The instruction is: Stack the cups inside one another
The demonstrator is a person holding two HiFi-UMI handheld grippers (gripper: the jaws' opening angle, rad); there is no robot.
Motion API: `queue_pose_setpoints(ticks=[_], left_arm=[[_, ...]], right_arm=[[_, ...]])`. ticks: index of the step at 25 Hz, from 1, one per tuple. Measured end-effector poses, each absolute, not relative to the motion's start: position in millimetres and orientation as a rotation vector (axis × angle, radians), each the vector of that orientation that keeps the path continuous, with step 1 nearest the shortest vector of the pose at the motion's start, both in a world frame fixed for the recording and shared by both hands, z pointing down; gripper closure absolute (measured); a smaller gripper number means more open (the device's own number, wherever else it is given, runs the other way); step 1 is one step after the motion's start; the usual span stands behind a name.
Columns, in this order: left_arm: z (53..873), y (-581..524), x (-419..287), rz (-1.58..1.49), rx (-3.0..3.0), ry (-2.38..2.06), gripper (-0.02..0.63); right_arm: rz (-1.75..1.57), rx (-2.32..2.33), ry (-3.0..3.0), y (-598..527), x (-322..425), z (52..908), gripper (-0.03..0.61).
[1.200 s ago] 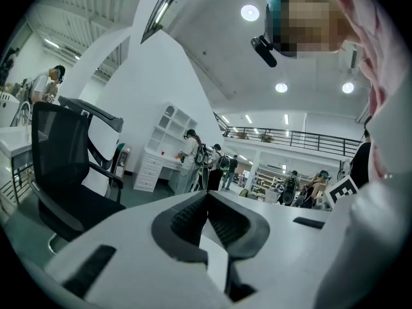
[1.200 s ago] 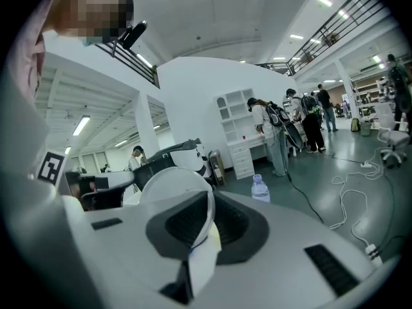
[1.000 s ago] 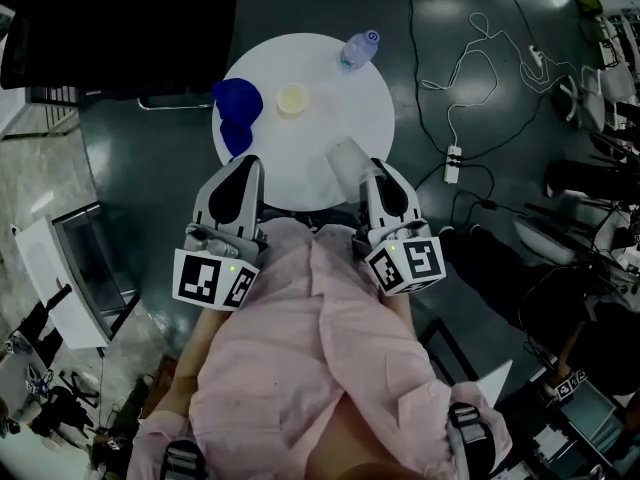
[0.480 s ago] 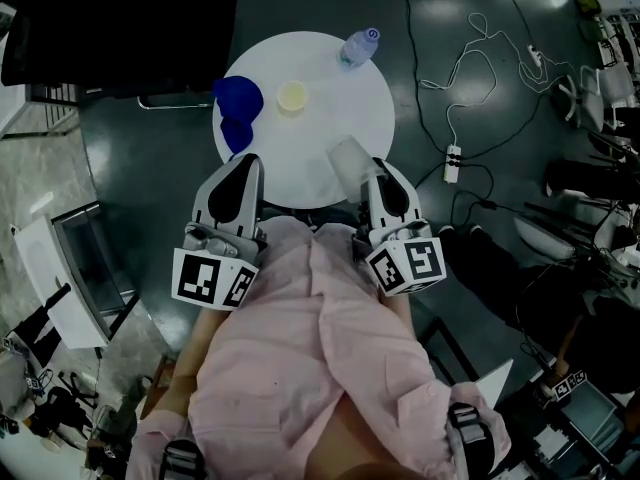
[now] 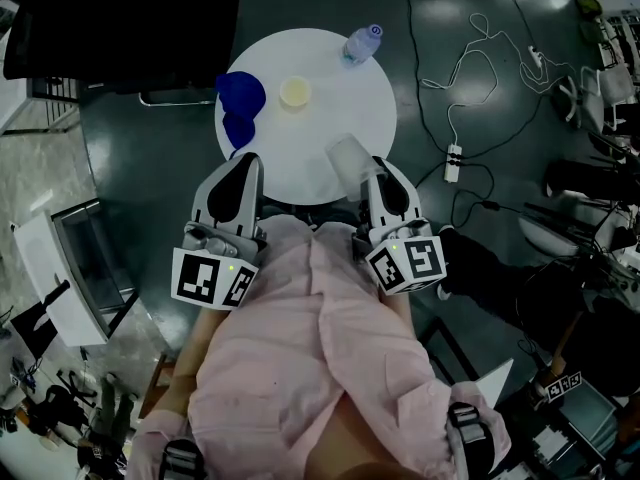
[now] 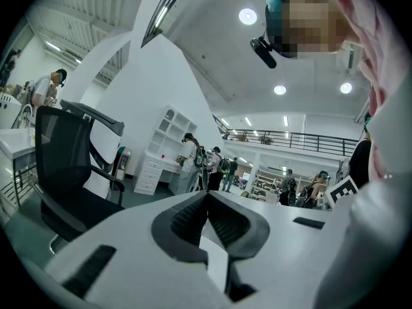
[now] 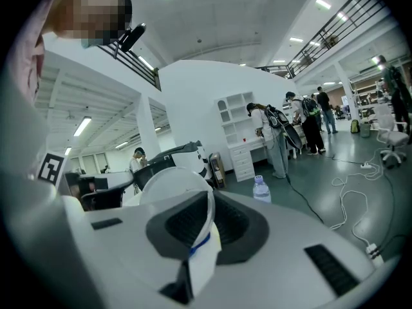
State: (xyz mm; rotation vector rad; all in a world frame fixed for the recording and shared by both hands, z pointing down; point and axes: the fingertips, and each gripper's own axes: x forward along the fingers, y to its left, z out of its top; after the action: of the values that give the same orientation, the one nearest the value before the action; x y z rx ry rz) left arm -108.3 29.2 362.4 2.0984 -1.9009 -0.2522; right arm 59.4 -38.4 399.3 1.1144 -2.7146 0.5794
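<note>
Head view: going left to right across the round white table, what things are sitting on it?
dark blue plastic cups → small pale yellow cup → clear plastic water bottle

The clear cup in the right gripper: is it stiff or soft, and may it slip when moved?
The clear cup looks thin and see-through, so it is probably light and easy to squash. The right gripper pinches only one side wall, so the cup may bend there, or swing and slip out if jerked.
</note>
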Motion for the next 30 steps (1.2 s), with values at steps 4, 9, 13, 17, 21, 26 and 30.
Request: queue_pose_setpoints(ticks=[4,9,13,17,21,26,30], left_arm=[[361.8,32.4,-107.5,-0.247,2.105,-1.903,0.595],[361.9,32.6,-106.5,-0.237,2.113,-1.896,0.595],[362.9,32.1,-106.6,-0.234,2.113,-1.888,0.595],[364.8,28.5,-105.6,-0.236,2.111,-1.878,0.595],[365.4,30.4,-105.9,-0.233,2.110,-1.874,0.595],[363.7,51.1,-119.7,-0.239,2.102,-1.864,0.595],[366.4,54.8,-117.8,-0.233,2.095,-1.851,0.595]], right_arm=[[0.574,1.112,-2.714,-35.9,58.9,398.9,0.536],[0.577,1.123,-2.706,-34.3,60.4,399.5,0.537],[0.580,1.127,-2.698,-34.9,60.4,399.4,0.537],[0.591,1.135,-2.692,-36.3,62.2,403.0,0.536],[0.596,1.139,-2.688,-34.1,62.1,403.3,0.537],[0.598,1.118,-2.672,-12.1,45.7,403.5,0.536],[0.560,0.988,-2.659,0.7,27.5,411.6,0.536]])
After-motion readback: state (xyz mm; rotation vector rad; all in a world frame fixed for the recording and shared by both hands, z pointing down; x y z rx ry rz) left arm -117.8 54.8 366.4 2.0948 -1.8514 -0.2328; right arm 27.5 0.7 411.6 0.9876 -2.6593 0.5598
